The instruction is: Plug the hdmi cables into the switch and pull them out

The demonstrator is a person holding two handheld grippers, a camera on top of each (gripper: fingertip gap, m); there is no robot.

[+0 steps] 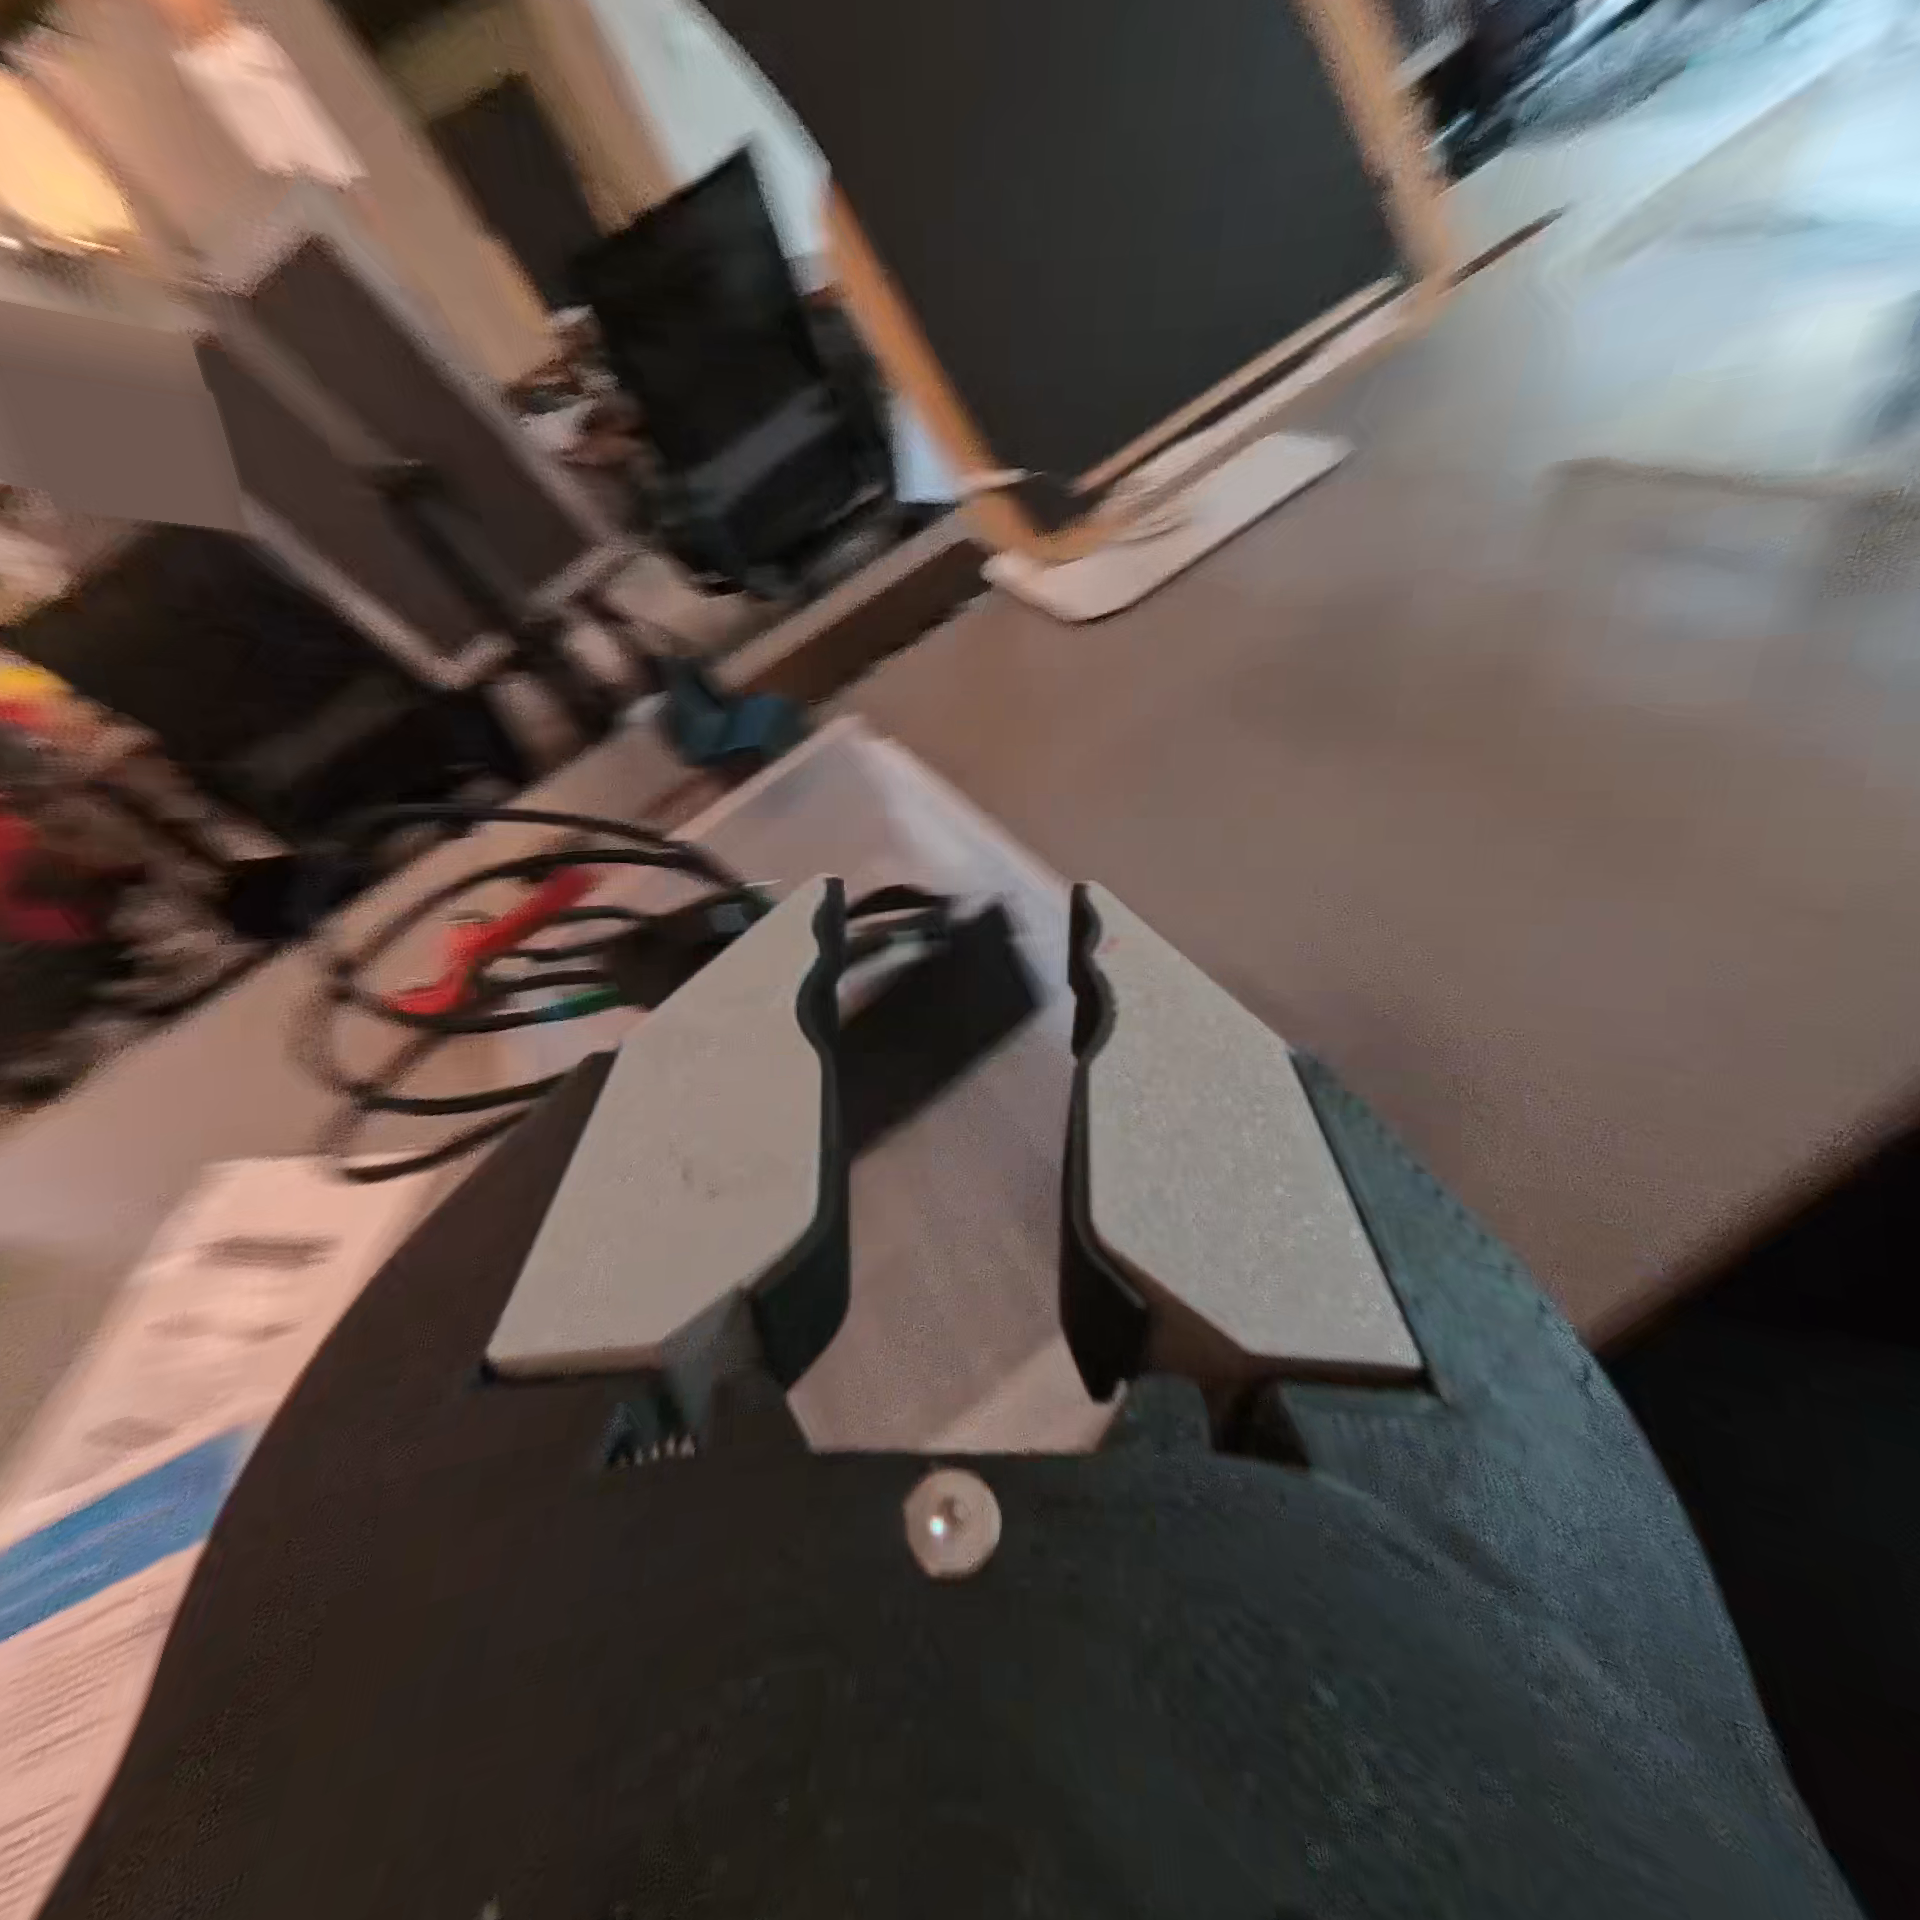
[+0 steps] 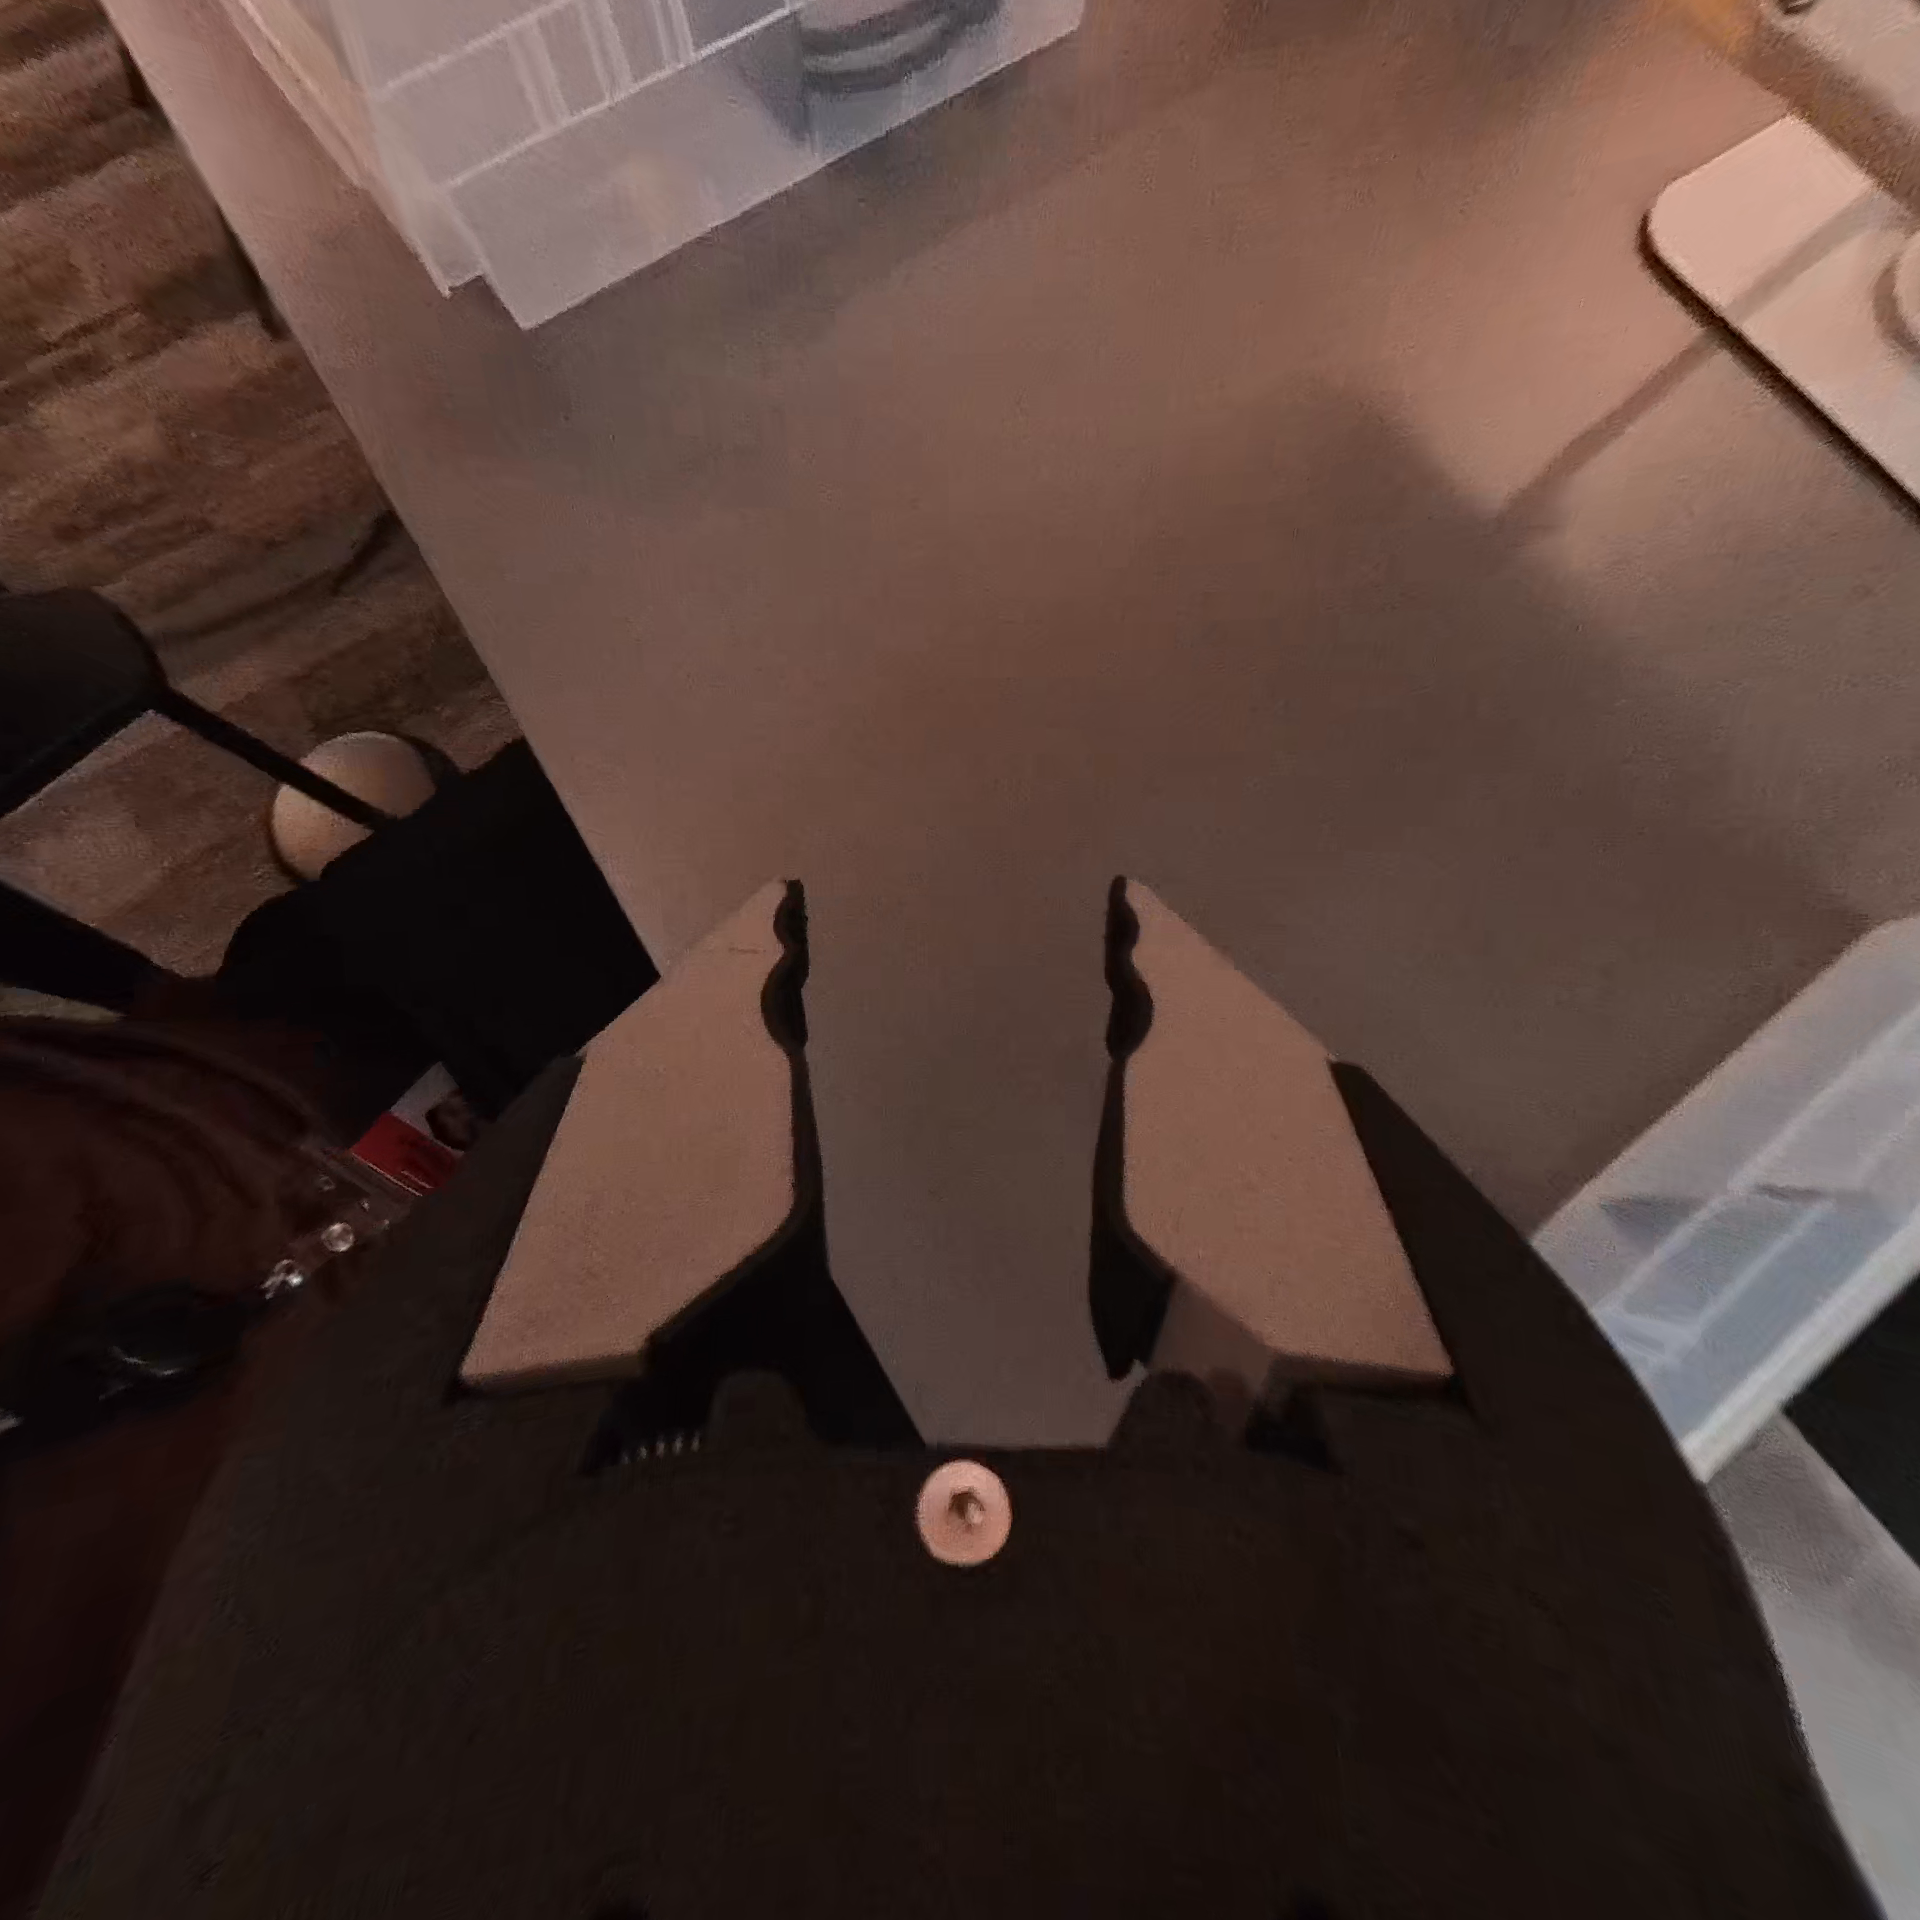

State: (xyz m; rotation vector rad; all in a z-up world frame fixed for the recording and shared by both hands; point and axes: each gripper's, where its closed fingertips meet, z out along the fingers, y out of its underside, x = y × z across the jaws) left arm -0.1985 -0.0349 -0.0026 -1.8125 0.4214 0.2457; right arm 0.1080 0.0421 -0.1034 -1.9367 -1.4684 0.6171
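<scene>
Left wrist view, nearest first: the left gripper (image 1: pixel 951 914) sits at lower centre of the frame, black body, two pale grey fingers (image 1: pixel 686 1174), jaws spread with a clear gap and nothing held between them. Through that gap and just past the tips lies a black box, taken to be the HDMI switch (image 1: pixel 940 1013), resting on the grey table (image 1: pixel 1351 831). Contact between fingertips and switch cannot be confirmed; the view is motion-blurred. Left of the switch, at centre left of the frame, a loose tangle of black cables (image 1: pixel 499 966) lies on the table, with a red piece (image 1: pixel 499 940) and a small green mark among them. Whether any cable is seated in the switch cannot be told. A white sheet with a blue band (image 1: pixel 125 1455) occupies the lower left. Farther off, upper centre, a pale flat monitor base (image 1: pixel 1174 530) carries a dark screen (image 1: pixel 1091 208). Blurred furniture fills the upper left.

Right wrist view, nearest first: the right gripper (image 2: pixel 956 894) at lower centre has its jaws spread, empty, over bare table (image 2: pixel 1039 571). A clear plastic box (image 2: pixel 1745 1195) sits at the right edge, lower half. A dark sleeve (image 2: pixel 156 1195) shows at lower left. Farther, a second clear plastic container (image 2: pixel 623 156) lies at upper left centre, and the pale base plate (image 2: pixel 1787 270) at upper right. Carpeted floor (image 2: pixel 156 364) shows at the left edge. No switch or cable is visible in this view.
</scene>
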